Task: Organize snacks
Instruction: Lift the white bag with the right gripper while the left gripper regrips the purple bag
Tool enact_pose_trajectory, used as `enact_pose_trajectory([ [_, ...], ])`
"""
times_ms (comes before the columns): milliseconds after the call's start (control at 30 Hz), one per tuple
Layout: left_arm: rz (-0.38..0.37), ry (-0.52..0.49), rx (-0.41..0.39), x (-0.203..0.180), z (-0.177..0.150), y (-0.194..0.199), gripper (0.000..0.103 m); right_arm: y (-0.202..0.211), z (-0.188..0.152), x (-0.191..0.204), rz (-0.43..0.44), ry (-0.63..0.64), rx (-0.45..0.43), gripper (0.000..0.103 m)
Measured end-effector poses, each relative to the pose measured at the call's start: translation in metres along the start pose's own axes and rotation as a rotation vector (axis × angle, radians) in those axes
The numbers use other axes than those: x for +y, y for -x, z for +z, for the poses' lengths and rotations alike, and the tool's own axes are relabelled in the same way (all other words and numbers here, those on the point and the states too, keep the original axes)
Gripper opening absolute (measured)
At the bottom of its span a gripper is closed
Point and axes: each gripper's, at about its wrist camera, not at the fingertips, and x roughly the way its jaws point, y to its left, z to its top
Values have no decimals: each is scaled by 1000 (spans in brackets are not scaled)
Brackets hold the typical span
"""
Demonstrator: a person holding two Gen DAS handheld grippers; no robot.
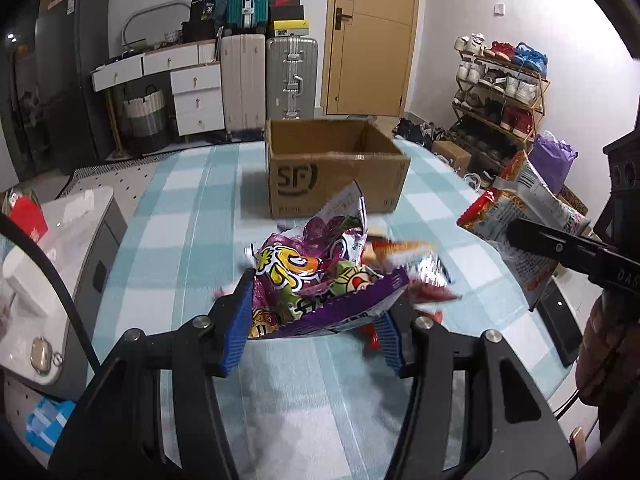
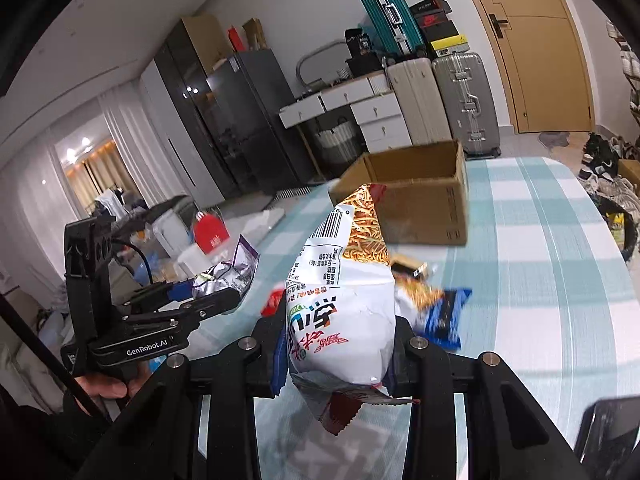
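My left gripper [image 1: 316, 320] is shut on a purple snack bag [image 1: 312, 276] with cartoon print, held above the checked tablecloth [image 1: 180, 240]. In the right wrist view this bag [image 2: 228, 276] shows its silver back in the left gripper [image 2: 224, 300]. My right gripper [image 2: 340, 352] is shut on a white and red noodle-snack bag [image 2: 344, 300], upright between the blue pads. That bag [image 1: 520, 216] hangs at the right of the left wrist view, the right gripper's finger [image 1: 560, 244] across it. An open cardboard box [image 1: 336, 168] [image 2: 416, 196] stands farther along the table.
Loose snack packets lie on the tablecloth [image 2: 540, 280] below: an orange one [image 1: 400, 250] and a blue one [image 2: 444, 316]. A dark phone [image 1: 560, 324] lies near the table's right edge. Suitcases [image 1: 292, 76], drawers and a shoe rack [image 1: 504, 96] stand beyond the table.
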Motion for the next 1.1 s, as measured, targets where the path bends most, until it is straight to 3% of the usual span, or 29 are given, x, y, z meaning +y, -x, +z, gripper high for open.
enact_pose_trajectory([
  [100, -22, -12, -4, 0, 21, -1, 51, -1, 19, -3, 13, -2, -24, 35],
  [200, -98, 20, 34, 6, 42, -8, 51, -2, 42, -7, 34, 2, -51, 35],
  [367, -140, 39, 18, 16, 82, -13, 51, -8, 81, -15, 57, -3, -81, 35],
  [400, -130, 38, 9, 18, 89, -14, 48, -10, 89, -18, 60, -9, -85, 35],
  [467, -124, 31, -2, 20, 106, -18, 27, -15, 104, -22, 65, -19, -87, 35],
  [533, -148, 54, 22, 26, 121, -32, 27, -23, 119, -27, 71, -22, -89, 35],
  [733, -232, 129, 127, 37, 131, -80, 13, -58, 139, -36, 91, -35, -53, 35],
  [900, -197, 112, 163, 50, 114, -74, 14, -74, 130, -42, 101, -50, -19, 35],
  [933, -193, 107, 170, 53, 107, -68, 15, -75, 125, -42, 100, -52, -16, 35],
  [1033, -180, 116, 186, 66, 82, -49, 32, -78, 113, -46, 104, -57, -17, 35],
  [1100, -173, 116, 190, 71, 63, -35, 59, -79, 102, -48, 103, -63, -12, 35],
])
